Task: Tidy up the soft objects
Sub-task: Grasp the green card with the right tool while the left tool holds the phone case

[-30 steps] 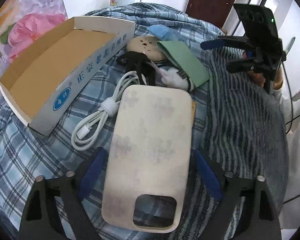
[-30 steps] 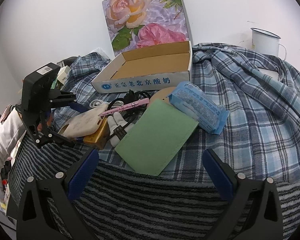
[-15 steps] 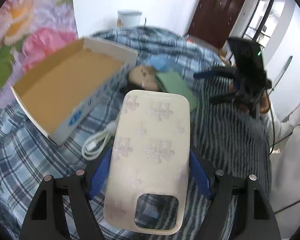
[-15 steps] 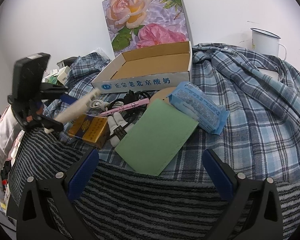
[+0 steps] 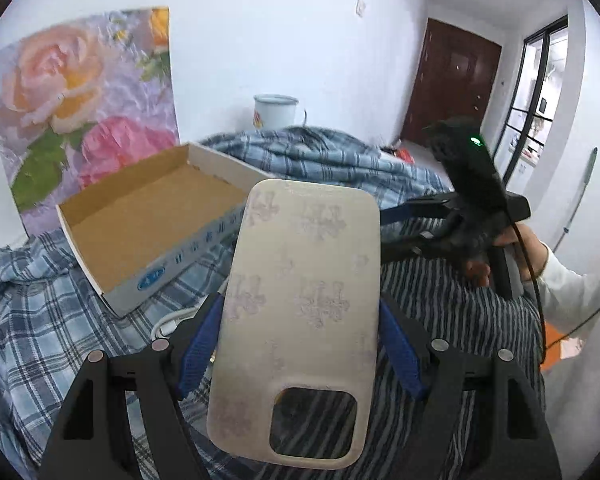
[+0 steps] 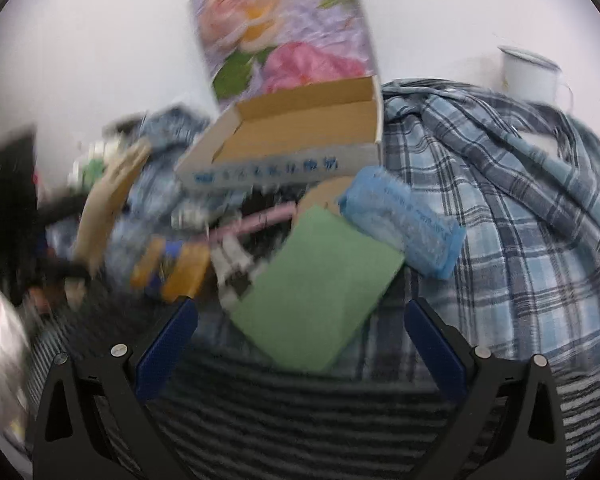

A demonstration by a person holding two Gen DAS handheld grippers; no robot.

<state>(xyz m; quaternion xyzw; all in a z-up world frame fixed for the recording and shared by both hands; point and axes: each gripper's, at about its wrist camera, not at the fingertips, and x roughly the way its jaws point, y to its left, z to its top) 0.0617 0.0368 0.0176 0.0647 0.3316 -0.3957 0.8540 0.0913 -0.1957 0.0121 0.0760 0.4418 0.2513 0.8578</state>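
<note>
1. Lifted since a second ago: phone case (image 5: 300, 312), up off the plaid cloth (image 5: 40, 340) and raised beside the cardboard box (image 5: 148, 216), clamped between the blue pads of the left gripper (image 5: 300, 344).
2. Hidden behind the case: most of the white cable (image 5: 168, 324) and the rest of the pile.
3. Blurred in the right wrist view: clutter left of the green sheet (image 6: 320, 288); right gripper (image 6: 300, 344) spread wide, holding nothing.
4. Counted: one box, one case, one green sheet, one blue packet (image 6: 404, 224), one mug (image 5: 274, 111).
</note>
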